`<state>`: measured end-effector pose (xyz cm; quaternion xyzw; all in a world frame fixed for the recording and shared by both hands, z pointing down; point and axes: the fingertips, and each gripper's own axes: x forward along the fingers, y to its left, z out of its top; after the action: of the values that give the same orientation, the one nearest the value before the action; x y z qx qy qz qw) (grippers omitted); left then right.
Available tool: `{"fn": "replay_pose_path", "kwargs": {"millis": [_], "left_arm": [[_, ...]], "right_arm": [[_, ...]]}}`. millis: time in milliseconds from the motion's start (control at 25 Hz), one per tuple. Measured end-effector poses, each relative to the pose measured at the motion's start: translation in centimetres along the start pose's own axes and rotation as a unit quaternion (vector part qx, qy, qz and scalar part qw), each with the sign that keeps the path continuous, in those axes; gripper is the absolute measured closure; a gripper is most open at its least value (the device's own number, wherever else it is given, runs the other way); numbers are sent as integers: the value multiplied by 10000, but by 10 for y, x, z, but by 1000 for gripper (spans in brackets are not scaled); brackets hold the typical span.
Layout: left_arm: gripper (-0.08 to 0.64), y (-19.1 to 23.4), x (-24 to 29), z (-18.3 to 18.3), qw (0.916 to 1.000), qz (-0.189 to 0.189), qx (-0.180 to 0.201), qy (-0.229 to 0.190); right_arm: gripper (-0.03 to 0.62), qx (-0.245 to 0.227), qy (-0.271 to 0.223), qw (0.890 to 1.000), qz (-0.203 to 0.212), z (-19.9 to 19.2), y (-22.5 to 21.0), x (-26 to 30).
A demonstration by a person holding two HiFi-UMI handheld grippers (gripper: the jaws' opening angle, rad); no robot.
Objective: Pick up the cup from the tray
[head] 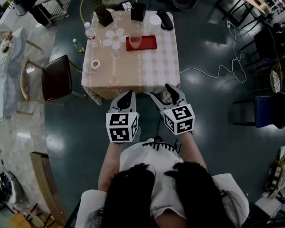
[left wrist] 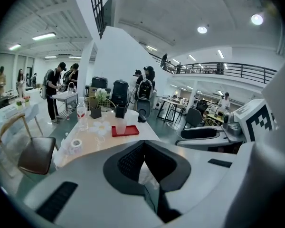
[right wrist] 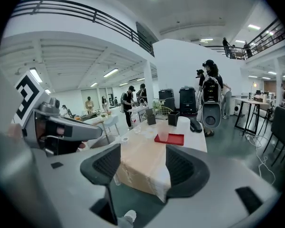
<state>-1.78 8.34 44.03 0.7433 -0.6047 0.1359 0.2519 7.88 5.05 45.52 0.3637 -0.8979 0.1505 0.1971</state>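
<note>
A clear pinkish cup stands on the left part of a red tray at the far side of the checked table. Both grippers hover over the floor at the table's near edge, well short of the tray. My left gripper has its jaw tips together with nothing between them. My right gripper is open and empty. The left gripper view looks past its jaw tips, the left gripper, to the cup and tray far ahead. Through the right gripper the cup on the tray shows.
The table also bears a plastic bottle, a tape roll, a potted flower, a black box and a white cylinder. A brown chair stands left of it, a blue chair far right. A cable lies on the floor.
</note>
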Motion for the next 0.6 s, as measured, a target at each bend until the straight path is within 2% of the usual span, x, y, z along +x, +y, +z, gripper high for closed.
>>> {"fn": "replay_pose_path", "kwargs": {"millis": [600], "left_arm": [[552,67,41,47,9993,-328,164,-16]], "right_arm": [[288,29,-168,9985,-525,50,-7,65]]}}
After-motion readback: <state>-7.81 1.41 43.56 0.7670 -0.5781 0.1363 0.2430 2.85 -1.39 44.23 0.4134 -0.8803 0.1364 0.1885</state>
